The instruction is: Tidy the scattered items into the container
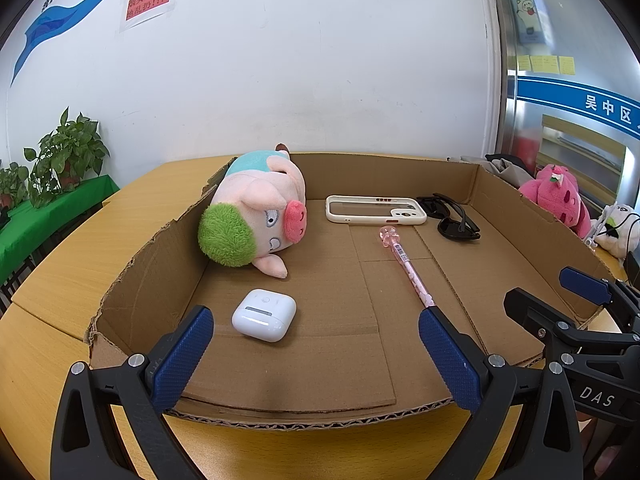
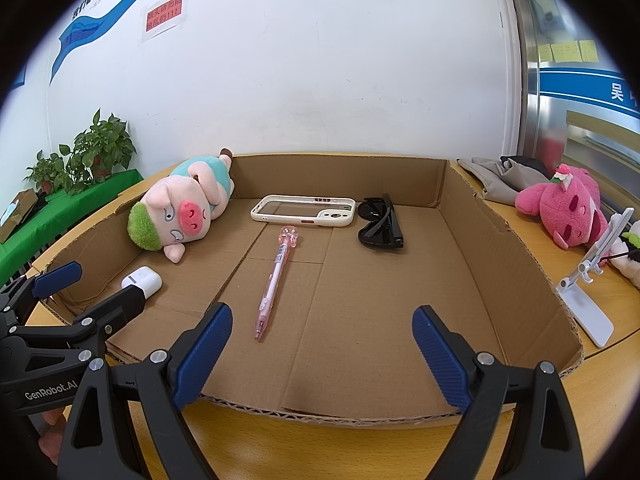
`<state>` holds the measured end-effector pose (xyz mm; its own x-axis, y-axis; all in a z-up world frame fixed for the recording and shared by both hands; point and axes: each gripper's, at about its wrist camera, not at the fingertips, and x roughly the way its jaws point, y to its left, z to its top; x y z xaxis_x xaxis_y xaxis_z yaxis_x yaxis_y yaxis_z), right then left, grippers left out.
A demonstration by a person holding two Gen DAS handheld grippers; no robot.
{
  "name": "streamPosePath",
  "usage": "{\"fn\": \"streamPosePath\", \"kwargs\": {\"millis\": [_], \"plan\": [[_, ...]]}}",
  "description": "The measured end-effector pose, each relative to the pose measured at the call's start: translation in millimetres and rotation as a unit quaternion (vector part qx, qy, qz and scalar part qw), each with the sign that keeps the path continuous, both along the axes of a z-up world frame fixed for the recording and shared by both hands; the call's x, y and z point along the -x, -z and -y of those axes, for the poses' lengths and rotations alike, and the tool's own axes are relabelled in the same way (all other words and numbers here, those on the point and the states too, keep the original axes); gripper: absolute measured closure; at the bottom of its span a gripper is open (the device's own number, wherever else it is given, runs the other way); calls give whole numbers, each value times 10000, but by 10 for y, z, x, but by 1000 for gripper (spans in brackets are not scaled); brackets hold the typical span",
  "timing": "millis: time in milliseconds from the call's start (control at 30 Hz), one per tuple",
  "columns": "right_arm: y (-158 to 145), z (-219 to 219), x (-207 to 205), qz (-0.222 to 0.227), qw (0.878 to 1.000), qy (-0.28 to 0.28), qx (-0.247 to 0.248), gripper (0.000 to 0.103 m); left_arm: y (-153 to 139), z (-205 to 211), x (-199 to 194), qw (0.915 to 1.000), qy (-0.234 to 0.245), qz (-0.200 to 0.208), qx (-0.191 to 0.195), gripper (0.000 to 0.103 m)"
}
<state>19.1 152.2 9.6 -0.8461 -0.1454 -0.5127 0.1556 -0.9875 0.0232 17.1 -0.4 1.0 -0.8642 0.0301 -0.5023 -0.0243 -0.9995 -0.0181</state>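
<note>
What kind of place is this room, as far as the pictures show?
Probably an office or public service hall: a white wall with a blue slogan banner, yellow sticky notes on a glass partition, and potted green plants.

bright, sharp, fisheye-warped edges

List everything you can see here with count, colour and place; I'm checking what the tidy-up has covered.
cardboard box: 1, brown, on wooden table
pig plush: 1, pink with green hair, box's far left
earbud case: 1, white, box's near left
phone case: 1, cream, box's back
pen: 1, pink, box's middle
sunglasses: 1, black, box's back right
pink plush: 1, table, outside box
phone stand: 1, white, beside box
left gripper: open
right gripper: open
</note>
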Motion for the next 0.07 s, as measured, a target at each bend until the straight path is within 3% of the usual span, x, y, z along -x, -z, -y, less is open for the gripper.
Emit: {"fn": "streamPosePath", "kwargs": {"millis": [67], "plan": [[-1,2,-3,-1,10000,-1,1,12,0,0,1,10000,2,1,-2,0]]}}
